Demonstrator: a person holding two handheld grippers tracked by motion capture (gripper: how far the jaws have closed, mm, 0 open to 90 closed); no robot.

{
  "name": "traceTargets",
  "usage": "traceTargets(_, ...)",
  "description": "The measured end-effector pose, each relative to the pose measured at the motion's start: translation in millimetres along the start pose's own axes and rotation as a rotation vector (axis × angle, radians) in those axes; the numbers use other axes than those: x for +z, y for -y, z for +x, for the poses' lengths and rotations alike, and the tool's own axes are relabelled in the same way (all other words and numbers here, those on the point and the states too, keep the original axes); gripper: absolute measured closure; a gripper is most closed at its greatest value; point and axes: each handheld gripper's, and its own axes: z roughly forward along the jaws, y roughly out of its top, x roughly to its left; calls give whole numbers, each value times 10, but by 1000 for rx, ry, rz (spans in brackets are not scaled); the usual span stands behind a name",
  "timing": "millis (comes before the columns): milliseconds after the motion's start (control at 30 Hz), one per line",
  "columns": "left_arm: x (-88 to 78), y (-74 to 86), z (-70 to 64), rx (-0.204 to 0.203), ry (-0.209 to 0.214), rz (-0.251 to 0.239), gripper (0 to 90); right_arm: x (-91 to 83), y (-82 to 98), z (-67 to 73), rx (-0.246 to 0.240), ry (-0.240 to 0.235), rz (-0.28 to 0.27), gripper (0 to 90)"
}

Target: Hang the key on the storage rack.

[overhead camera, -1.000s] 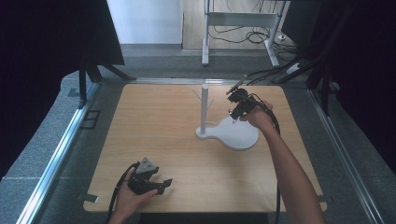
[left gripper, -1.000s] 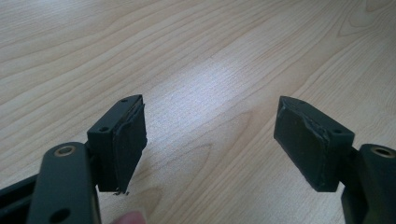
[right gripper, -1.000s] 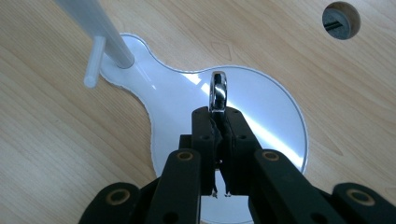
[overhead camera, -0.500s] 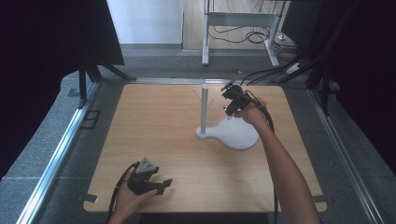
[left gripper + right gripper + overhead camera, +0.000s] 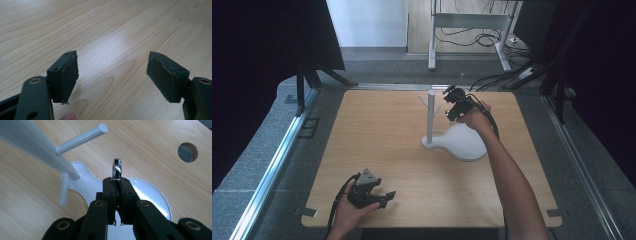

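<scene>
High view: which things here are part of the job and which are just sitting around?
In the job:
- right tool, shut on a shiny metal ring
- white peg stand, pegs beside the ring

Just there:
- left tool, open over bare table
- cables on the floor beyond

High view: fixed above the near edge, facing forward and down over the whole wooden surface (image 5: 392,145). Gripper views: very close, looking along black jaws. White stand (image 5: 430,117) shared by high and right gripper views (image 5: 37,147).
</scene>
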Motion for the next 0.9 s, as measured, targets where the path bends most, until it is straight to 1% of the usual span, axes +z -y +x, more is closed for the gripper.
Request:
traceTargets(100, 1, 0, 0, 1, 2, 1, 259, -3, -31, 5, -1, -3, -6, 849)
traceTargets(367, 3, -1, -6, 5, 4, 5, 258, -28, -107, 59, -17, 3, -2, 849)
traceTargets(433, 0, -1, -5, 4, 4, 4, 259, -36, -136, 58, -28, 7, -1, 849)
traceTargets(467, -2, -1, -2, 4, 4, 3, 259, -56, -164, 59, -24, 11, -6, 849)
traceTargets(600, -6, -1, 2, 1, 5, 1, 259, -85, -205, 86, -32, 23, -6, 849)
traceTargets(700, -6, -2, -1, 2, 6, 3, 259, -105, -228, 97, -35, 24, -15, 849)
traceTargets(900, -6, -5, -6, 7, 7, 5, 259, -86, -275, 116, -41, 36, -3, 849)
